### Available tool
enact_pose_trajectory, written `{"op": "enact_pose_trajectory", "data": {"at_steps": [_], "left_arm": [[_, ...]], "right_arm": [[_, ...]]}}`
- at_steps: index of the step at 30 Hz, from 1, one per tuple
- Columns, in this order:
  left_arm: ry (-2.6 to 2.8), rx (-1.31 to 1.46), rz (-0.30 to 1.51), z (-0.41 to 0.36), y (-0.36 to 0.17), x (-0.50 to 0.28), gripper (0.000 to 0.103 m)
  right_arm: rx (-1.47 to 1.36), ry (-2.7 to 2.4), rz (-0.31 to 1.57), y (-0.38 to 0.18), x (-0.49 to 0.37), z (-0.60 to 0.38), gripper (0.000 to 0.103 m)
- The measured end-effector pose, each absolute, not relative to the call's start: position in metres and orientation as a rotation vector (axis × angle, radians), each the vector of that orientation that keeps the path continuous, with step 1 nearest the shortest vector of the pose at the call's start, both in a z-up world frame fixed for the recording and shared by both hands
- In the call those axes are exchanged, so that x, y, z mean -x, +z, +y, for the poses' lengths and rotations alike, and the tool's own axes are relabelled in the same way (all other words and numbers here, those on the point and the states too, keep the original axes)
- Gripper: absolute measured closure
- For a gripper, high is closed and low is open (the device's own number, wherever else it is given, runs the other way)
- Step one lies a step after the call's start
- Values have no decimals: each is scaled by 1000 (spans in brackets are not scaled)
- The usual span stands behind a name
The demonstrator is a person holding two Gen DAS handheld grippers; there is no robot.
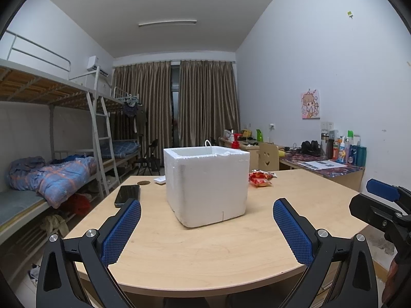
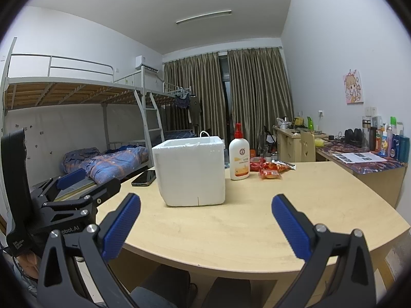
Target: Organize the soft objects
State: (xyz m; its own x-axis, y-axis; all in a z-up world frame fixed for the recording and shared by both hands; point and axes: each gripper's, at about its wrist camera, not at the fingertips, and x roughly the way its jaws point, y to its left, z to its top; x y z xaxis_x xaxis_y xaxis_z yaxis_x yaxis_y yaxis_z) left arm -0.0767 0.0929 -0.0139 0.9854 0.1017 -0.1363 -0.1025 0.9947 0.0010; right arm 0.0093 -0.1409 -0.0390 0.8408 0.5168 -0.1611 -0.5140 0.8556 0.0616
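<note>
**Foam box waits mid-table**

White foam box [image 1: 206, 186] stands on the table [image 1: 205, 251]. Red snack packs [image 2: 269, 169] lie right of it, beside a bottle [image 2: 239, 157]. Left gripper [image 1: 206, 227] and right gripper [image 2: 205, 223] hover spread wide, empty.

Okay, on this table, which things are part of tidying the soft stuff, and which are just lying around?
Likely for the job:
- white foam box, open-topped
- red snack packets beside it
- left gripper and right gripper, both open and empty

Just lying about:
- lotion bottle, upright by the box
- black phone
- small white item behind the box, too small to identify
</note>
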Motion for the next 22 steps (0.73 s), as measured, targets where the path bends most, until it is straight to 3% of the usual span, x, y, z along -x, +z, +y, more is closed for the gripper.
{"op": "enact_pose_trajectory", "data": {"at_steps": [22], "left_arm": [[107, -1, 131, 94, -13, 78, 0]], "right_arm": [[-8, 549, 183, -40, -11, -138, 0]]}}
